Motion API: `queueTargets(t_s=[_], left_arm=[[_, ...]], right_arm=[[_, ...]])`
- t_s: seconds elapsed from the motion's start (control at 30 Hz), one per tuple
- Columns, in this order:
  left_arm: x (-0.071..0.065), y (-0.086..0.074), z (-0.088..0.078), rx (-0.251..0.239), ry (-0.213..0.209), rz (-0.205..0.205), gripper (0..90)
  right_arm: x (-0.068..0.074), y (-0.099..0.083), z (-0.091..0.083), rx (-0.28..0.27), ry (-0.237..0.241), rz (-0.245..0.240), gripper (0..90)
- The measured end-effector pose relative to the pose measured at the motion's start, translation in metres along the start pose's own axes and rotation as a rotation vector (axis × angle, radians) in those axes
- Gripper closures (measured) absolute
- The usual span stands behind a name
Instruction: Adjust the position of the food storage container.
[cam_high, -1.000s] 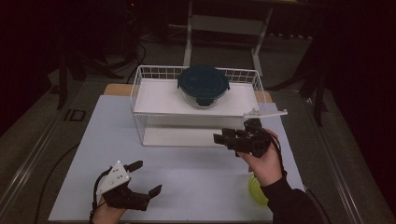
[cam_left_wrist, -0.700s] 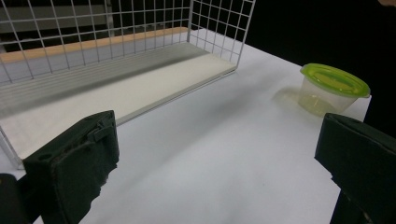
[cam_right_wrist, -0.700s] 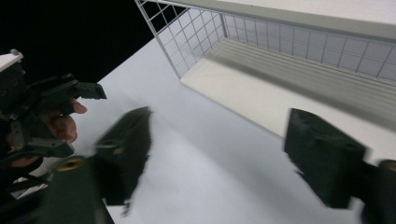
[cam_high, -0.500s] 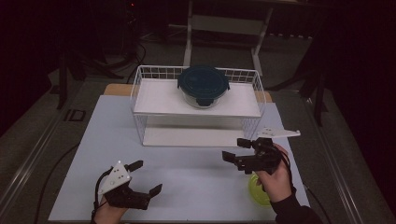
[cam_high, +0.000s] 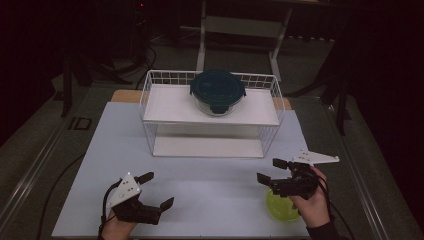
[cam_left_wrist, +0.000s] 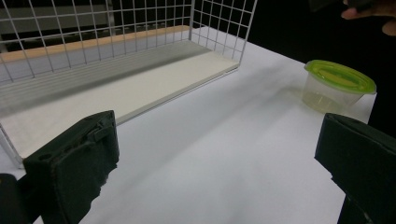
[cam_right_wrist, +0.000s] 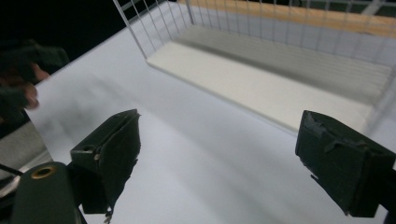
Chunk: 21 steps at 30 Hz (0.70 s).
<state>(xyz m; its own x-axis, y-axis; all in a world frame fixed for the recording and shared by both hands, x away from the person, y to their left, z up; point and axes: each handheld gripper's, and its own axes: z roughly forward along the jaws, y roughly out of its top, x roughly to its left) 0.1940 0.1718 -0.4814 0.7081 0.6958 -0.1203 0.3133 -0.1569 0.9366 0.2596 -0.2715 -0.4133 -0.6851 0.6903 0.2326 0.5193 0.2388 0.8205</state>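
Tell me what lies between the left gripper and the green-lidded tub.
Nothing: in the left gripper view, bare white table runs from the left gripper to the tub.

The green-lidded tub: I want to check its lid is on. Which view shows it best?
The left gripper view: the green-lidded tub stands unobstructed on the table, lid seated. In the high view, the right gripper and hand cover part of it.

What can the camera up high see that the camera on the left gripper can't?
High view: a dark teal lidded container on the wire rack's upper shelf, and the left gripper and right gripper, both open. Left gripper view: the green-lidded tub clear of any hand, its see-through wall plain. Shared: the white wire rack and white table.
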Motion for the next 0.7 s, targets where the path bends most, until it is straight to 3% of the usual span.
queueTargets(t_s=[0.2, 0.47, 0.7], left_arm=[[0.000, 0.000, 0.000, -0.001, 0.000, 0.004, 0.0], [-0.001, -0.001, 0.002, 0.005, -0.005, 0.014, 0.0], [0.000, -0.001, 0.001, 0.002, -0.004, 0.011, 0.0]], right_arm=[[-0.009, -0.017, -0.018, -0.008, -0.033, 0.008, 14.9], [-0.025, -0.039, -0.044, -0.009, -0.096, 0.005, 27.6], [-0.045, -0.064, -0.056, 0.031, -0.166, 0.056, 41.7]])
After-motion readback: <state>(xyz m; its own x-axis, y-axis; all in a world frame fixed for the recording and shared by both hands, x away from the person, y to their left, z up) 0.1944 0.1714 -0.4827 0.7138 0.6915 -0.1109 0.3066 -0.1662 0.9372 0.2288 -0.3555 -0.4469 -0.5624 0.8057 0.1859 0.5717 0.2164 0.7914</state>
